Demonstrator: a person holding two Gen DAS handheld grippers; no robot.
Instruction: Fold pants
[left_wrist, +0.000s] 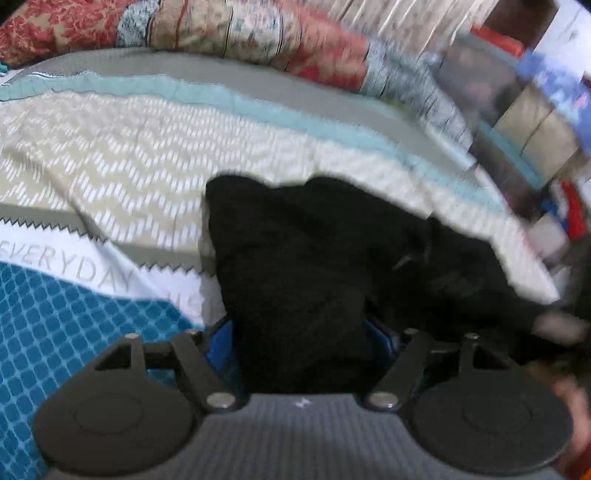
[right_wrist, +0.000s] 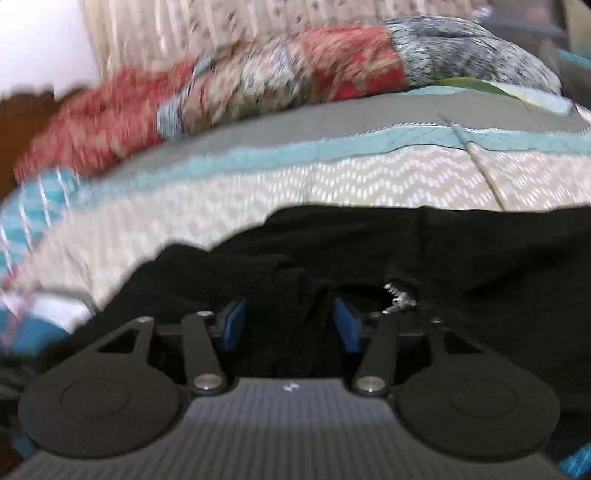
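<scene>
On the bed (left_wrist: 110, 155), black pants (left_wrist: 314, 266) lie bunched on a patterned quilt, directly ahead of both grippers. The left gripper (left_wrist: 299, 343) stands with its blue-padded fingers (left_wrist: 218, 347) spread, a thick fold of the black cloth rising between them; whether the pads press on it cannot be told, since the cloth hides the inner faces. The right gripper (right_wrist: 290, 325) also has its fingers (right_wrist: 234, 323) spread, with dark fabric between them and visible clearance at each pad. A zipper (right_wrist: 399, 299) lies just beside its right finger. From the right wrist view the garment's long axis appears to run crosswise to the fingers. A red patchwork bolster (right_wrist: 258, 85) borders the far edge of the bed. Both views are blurred.
</scene>
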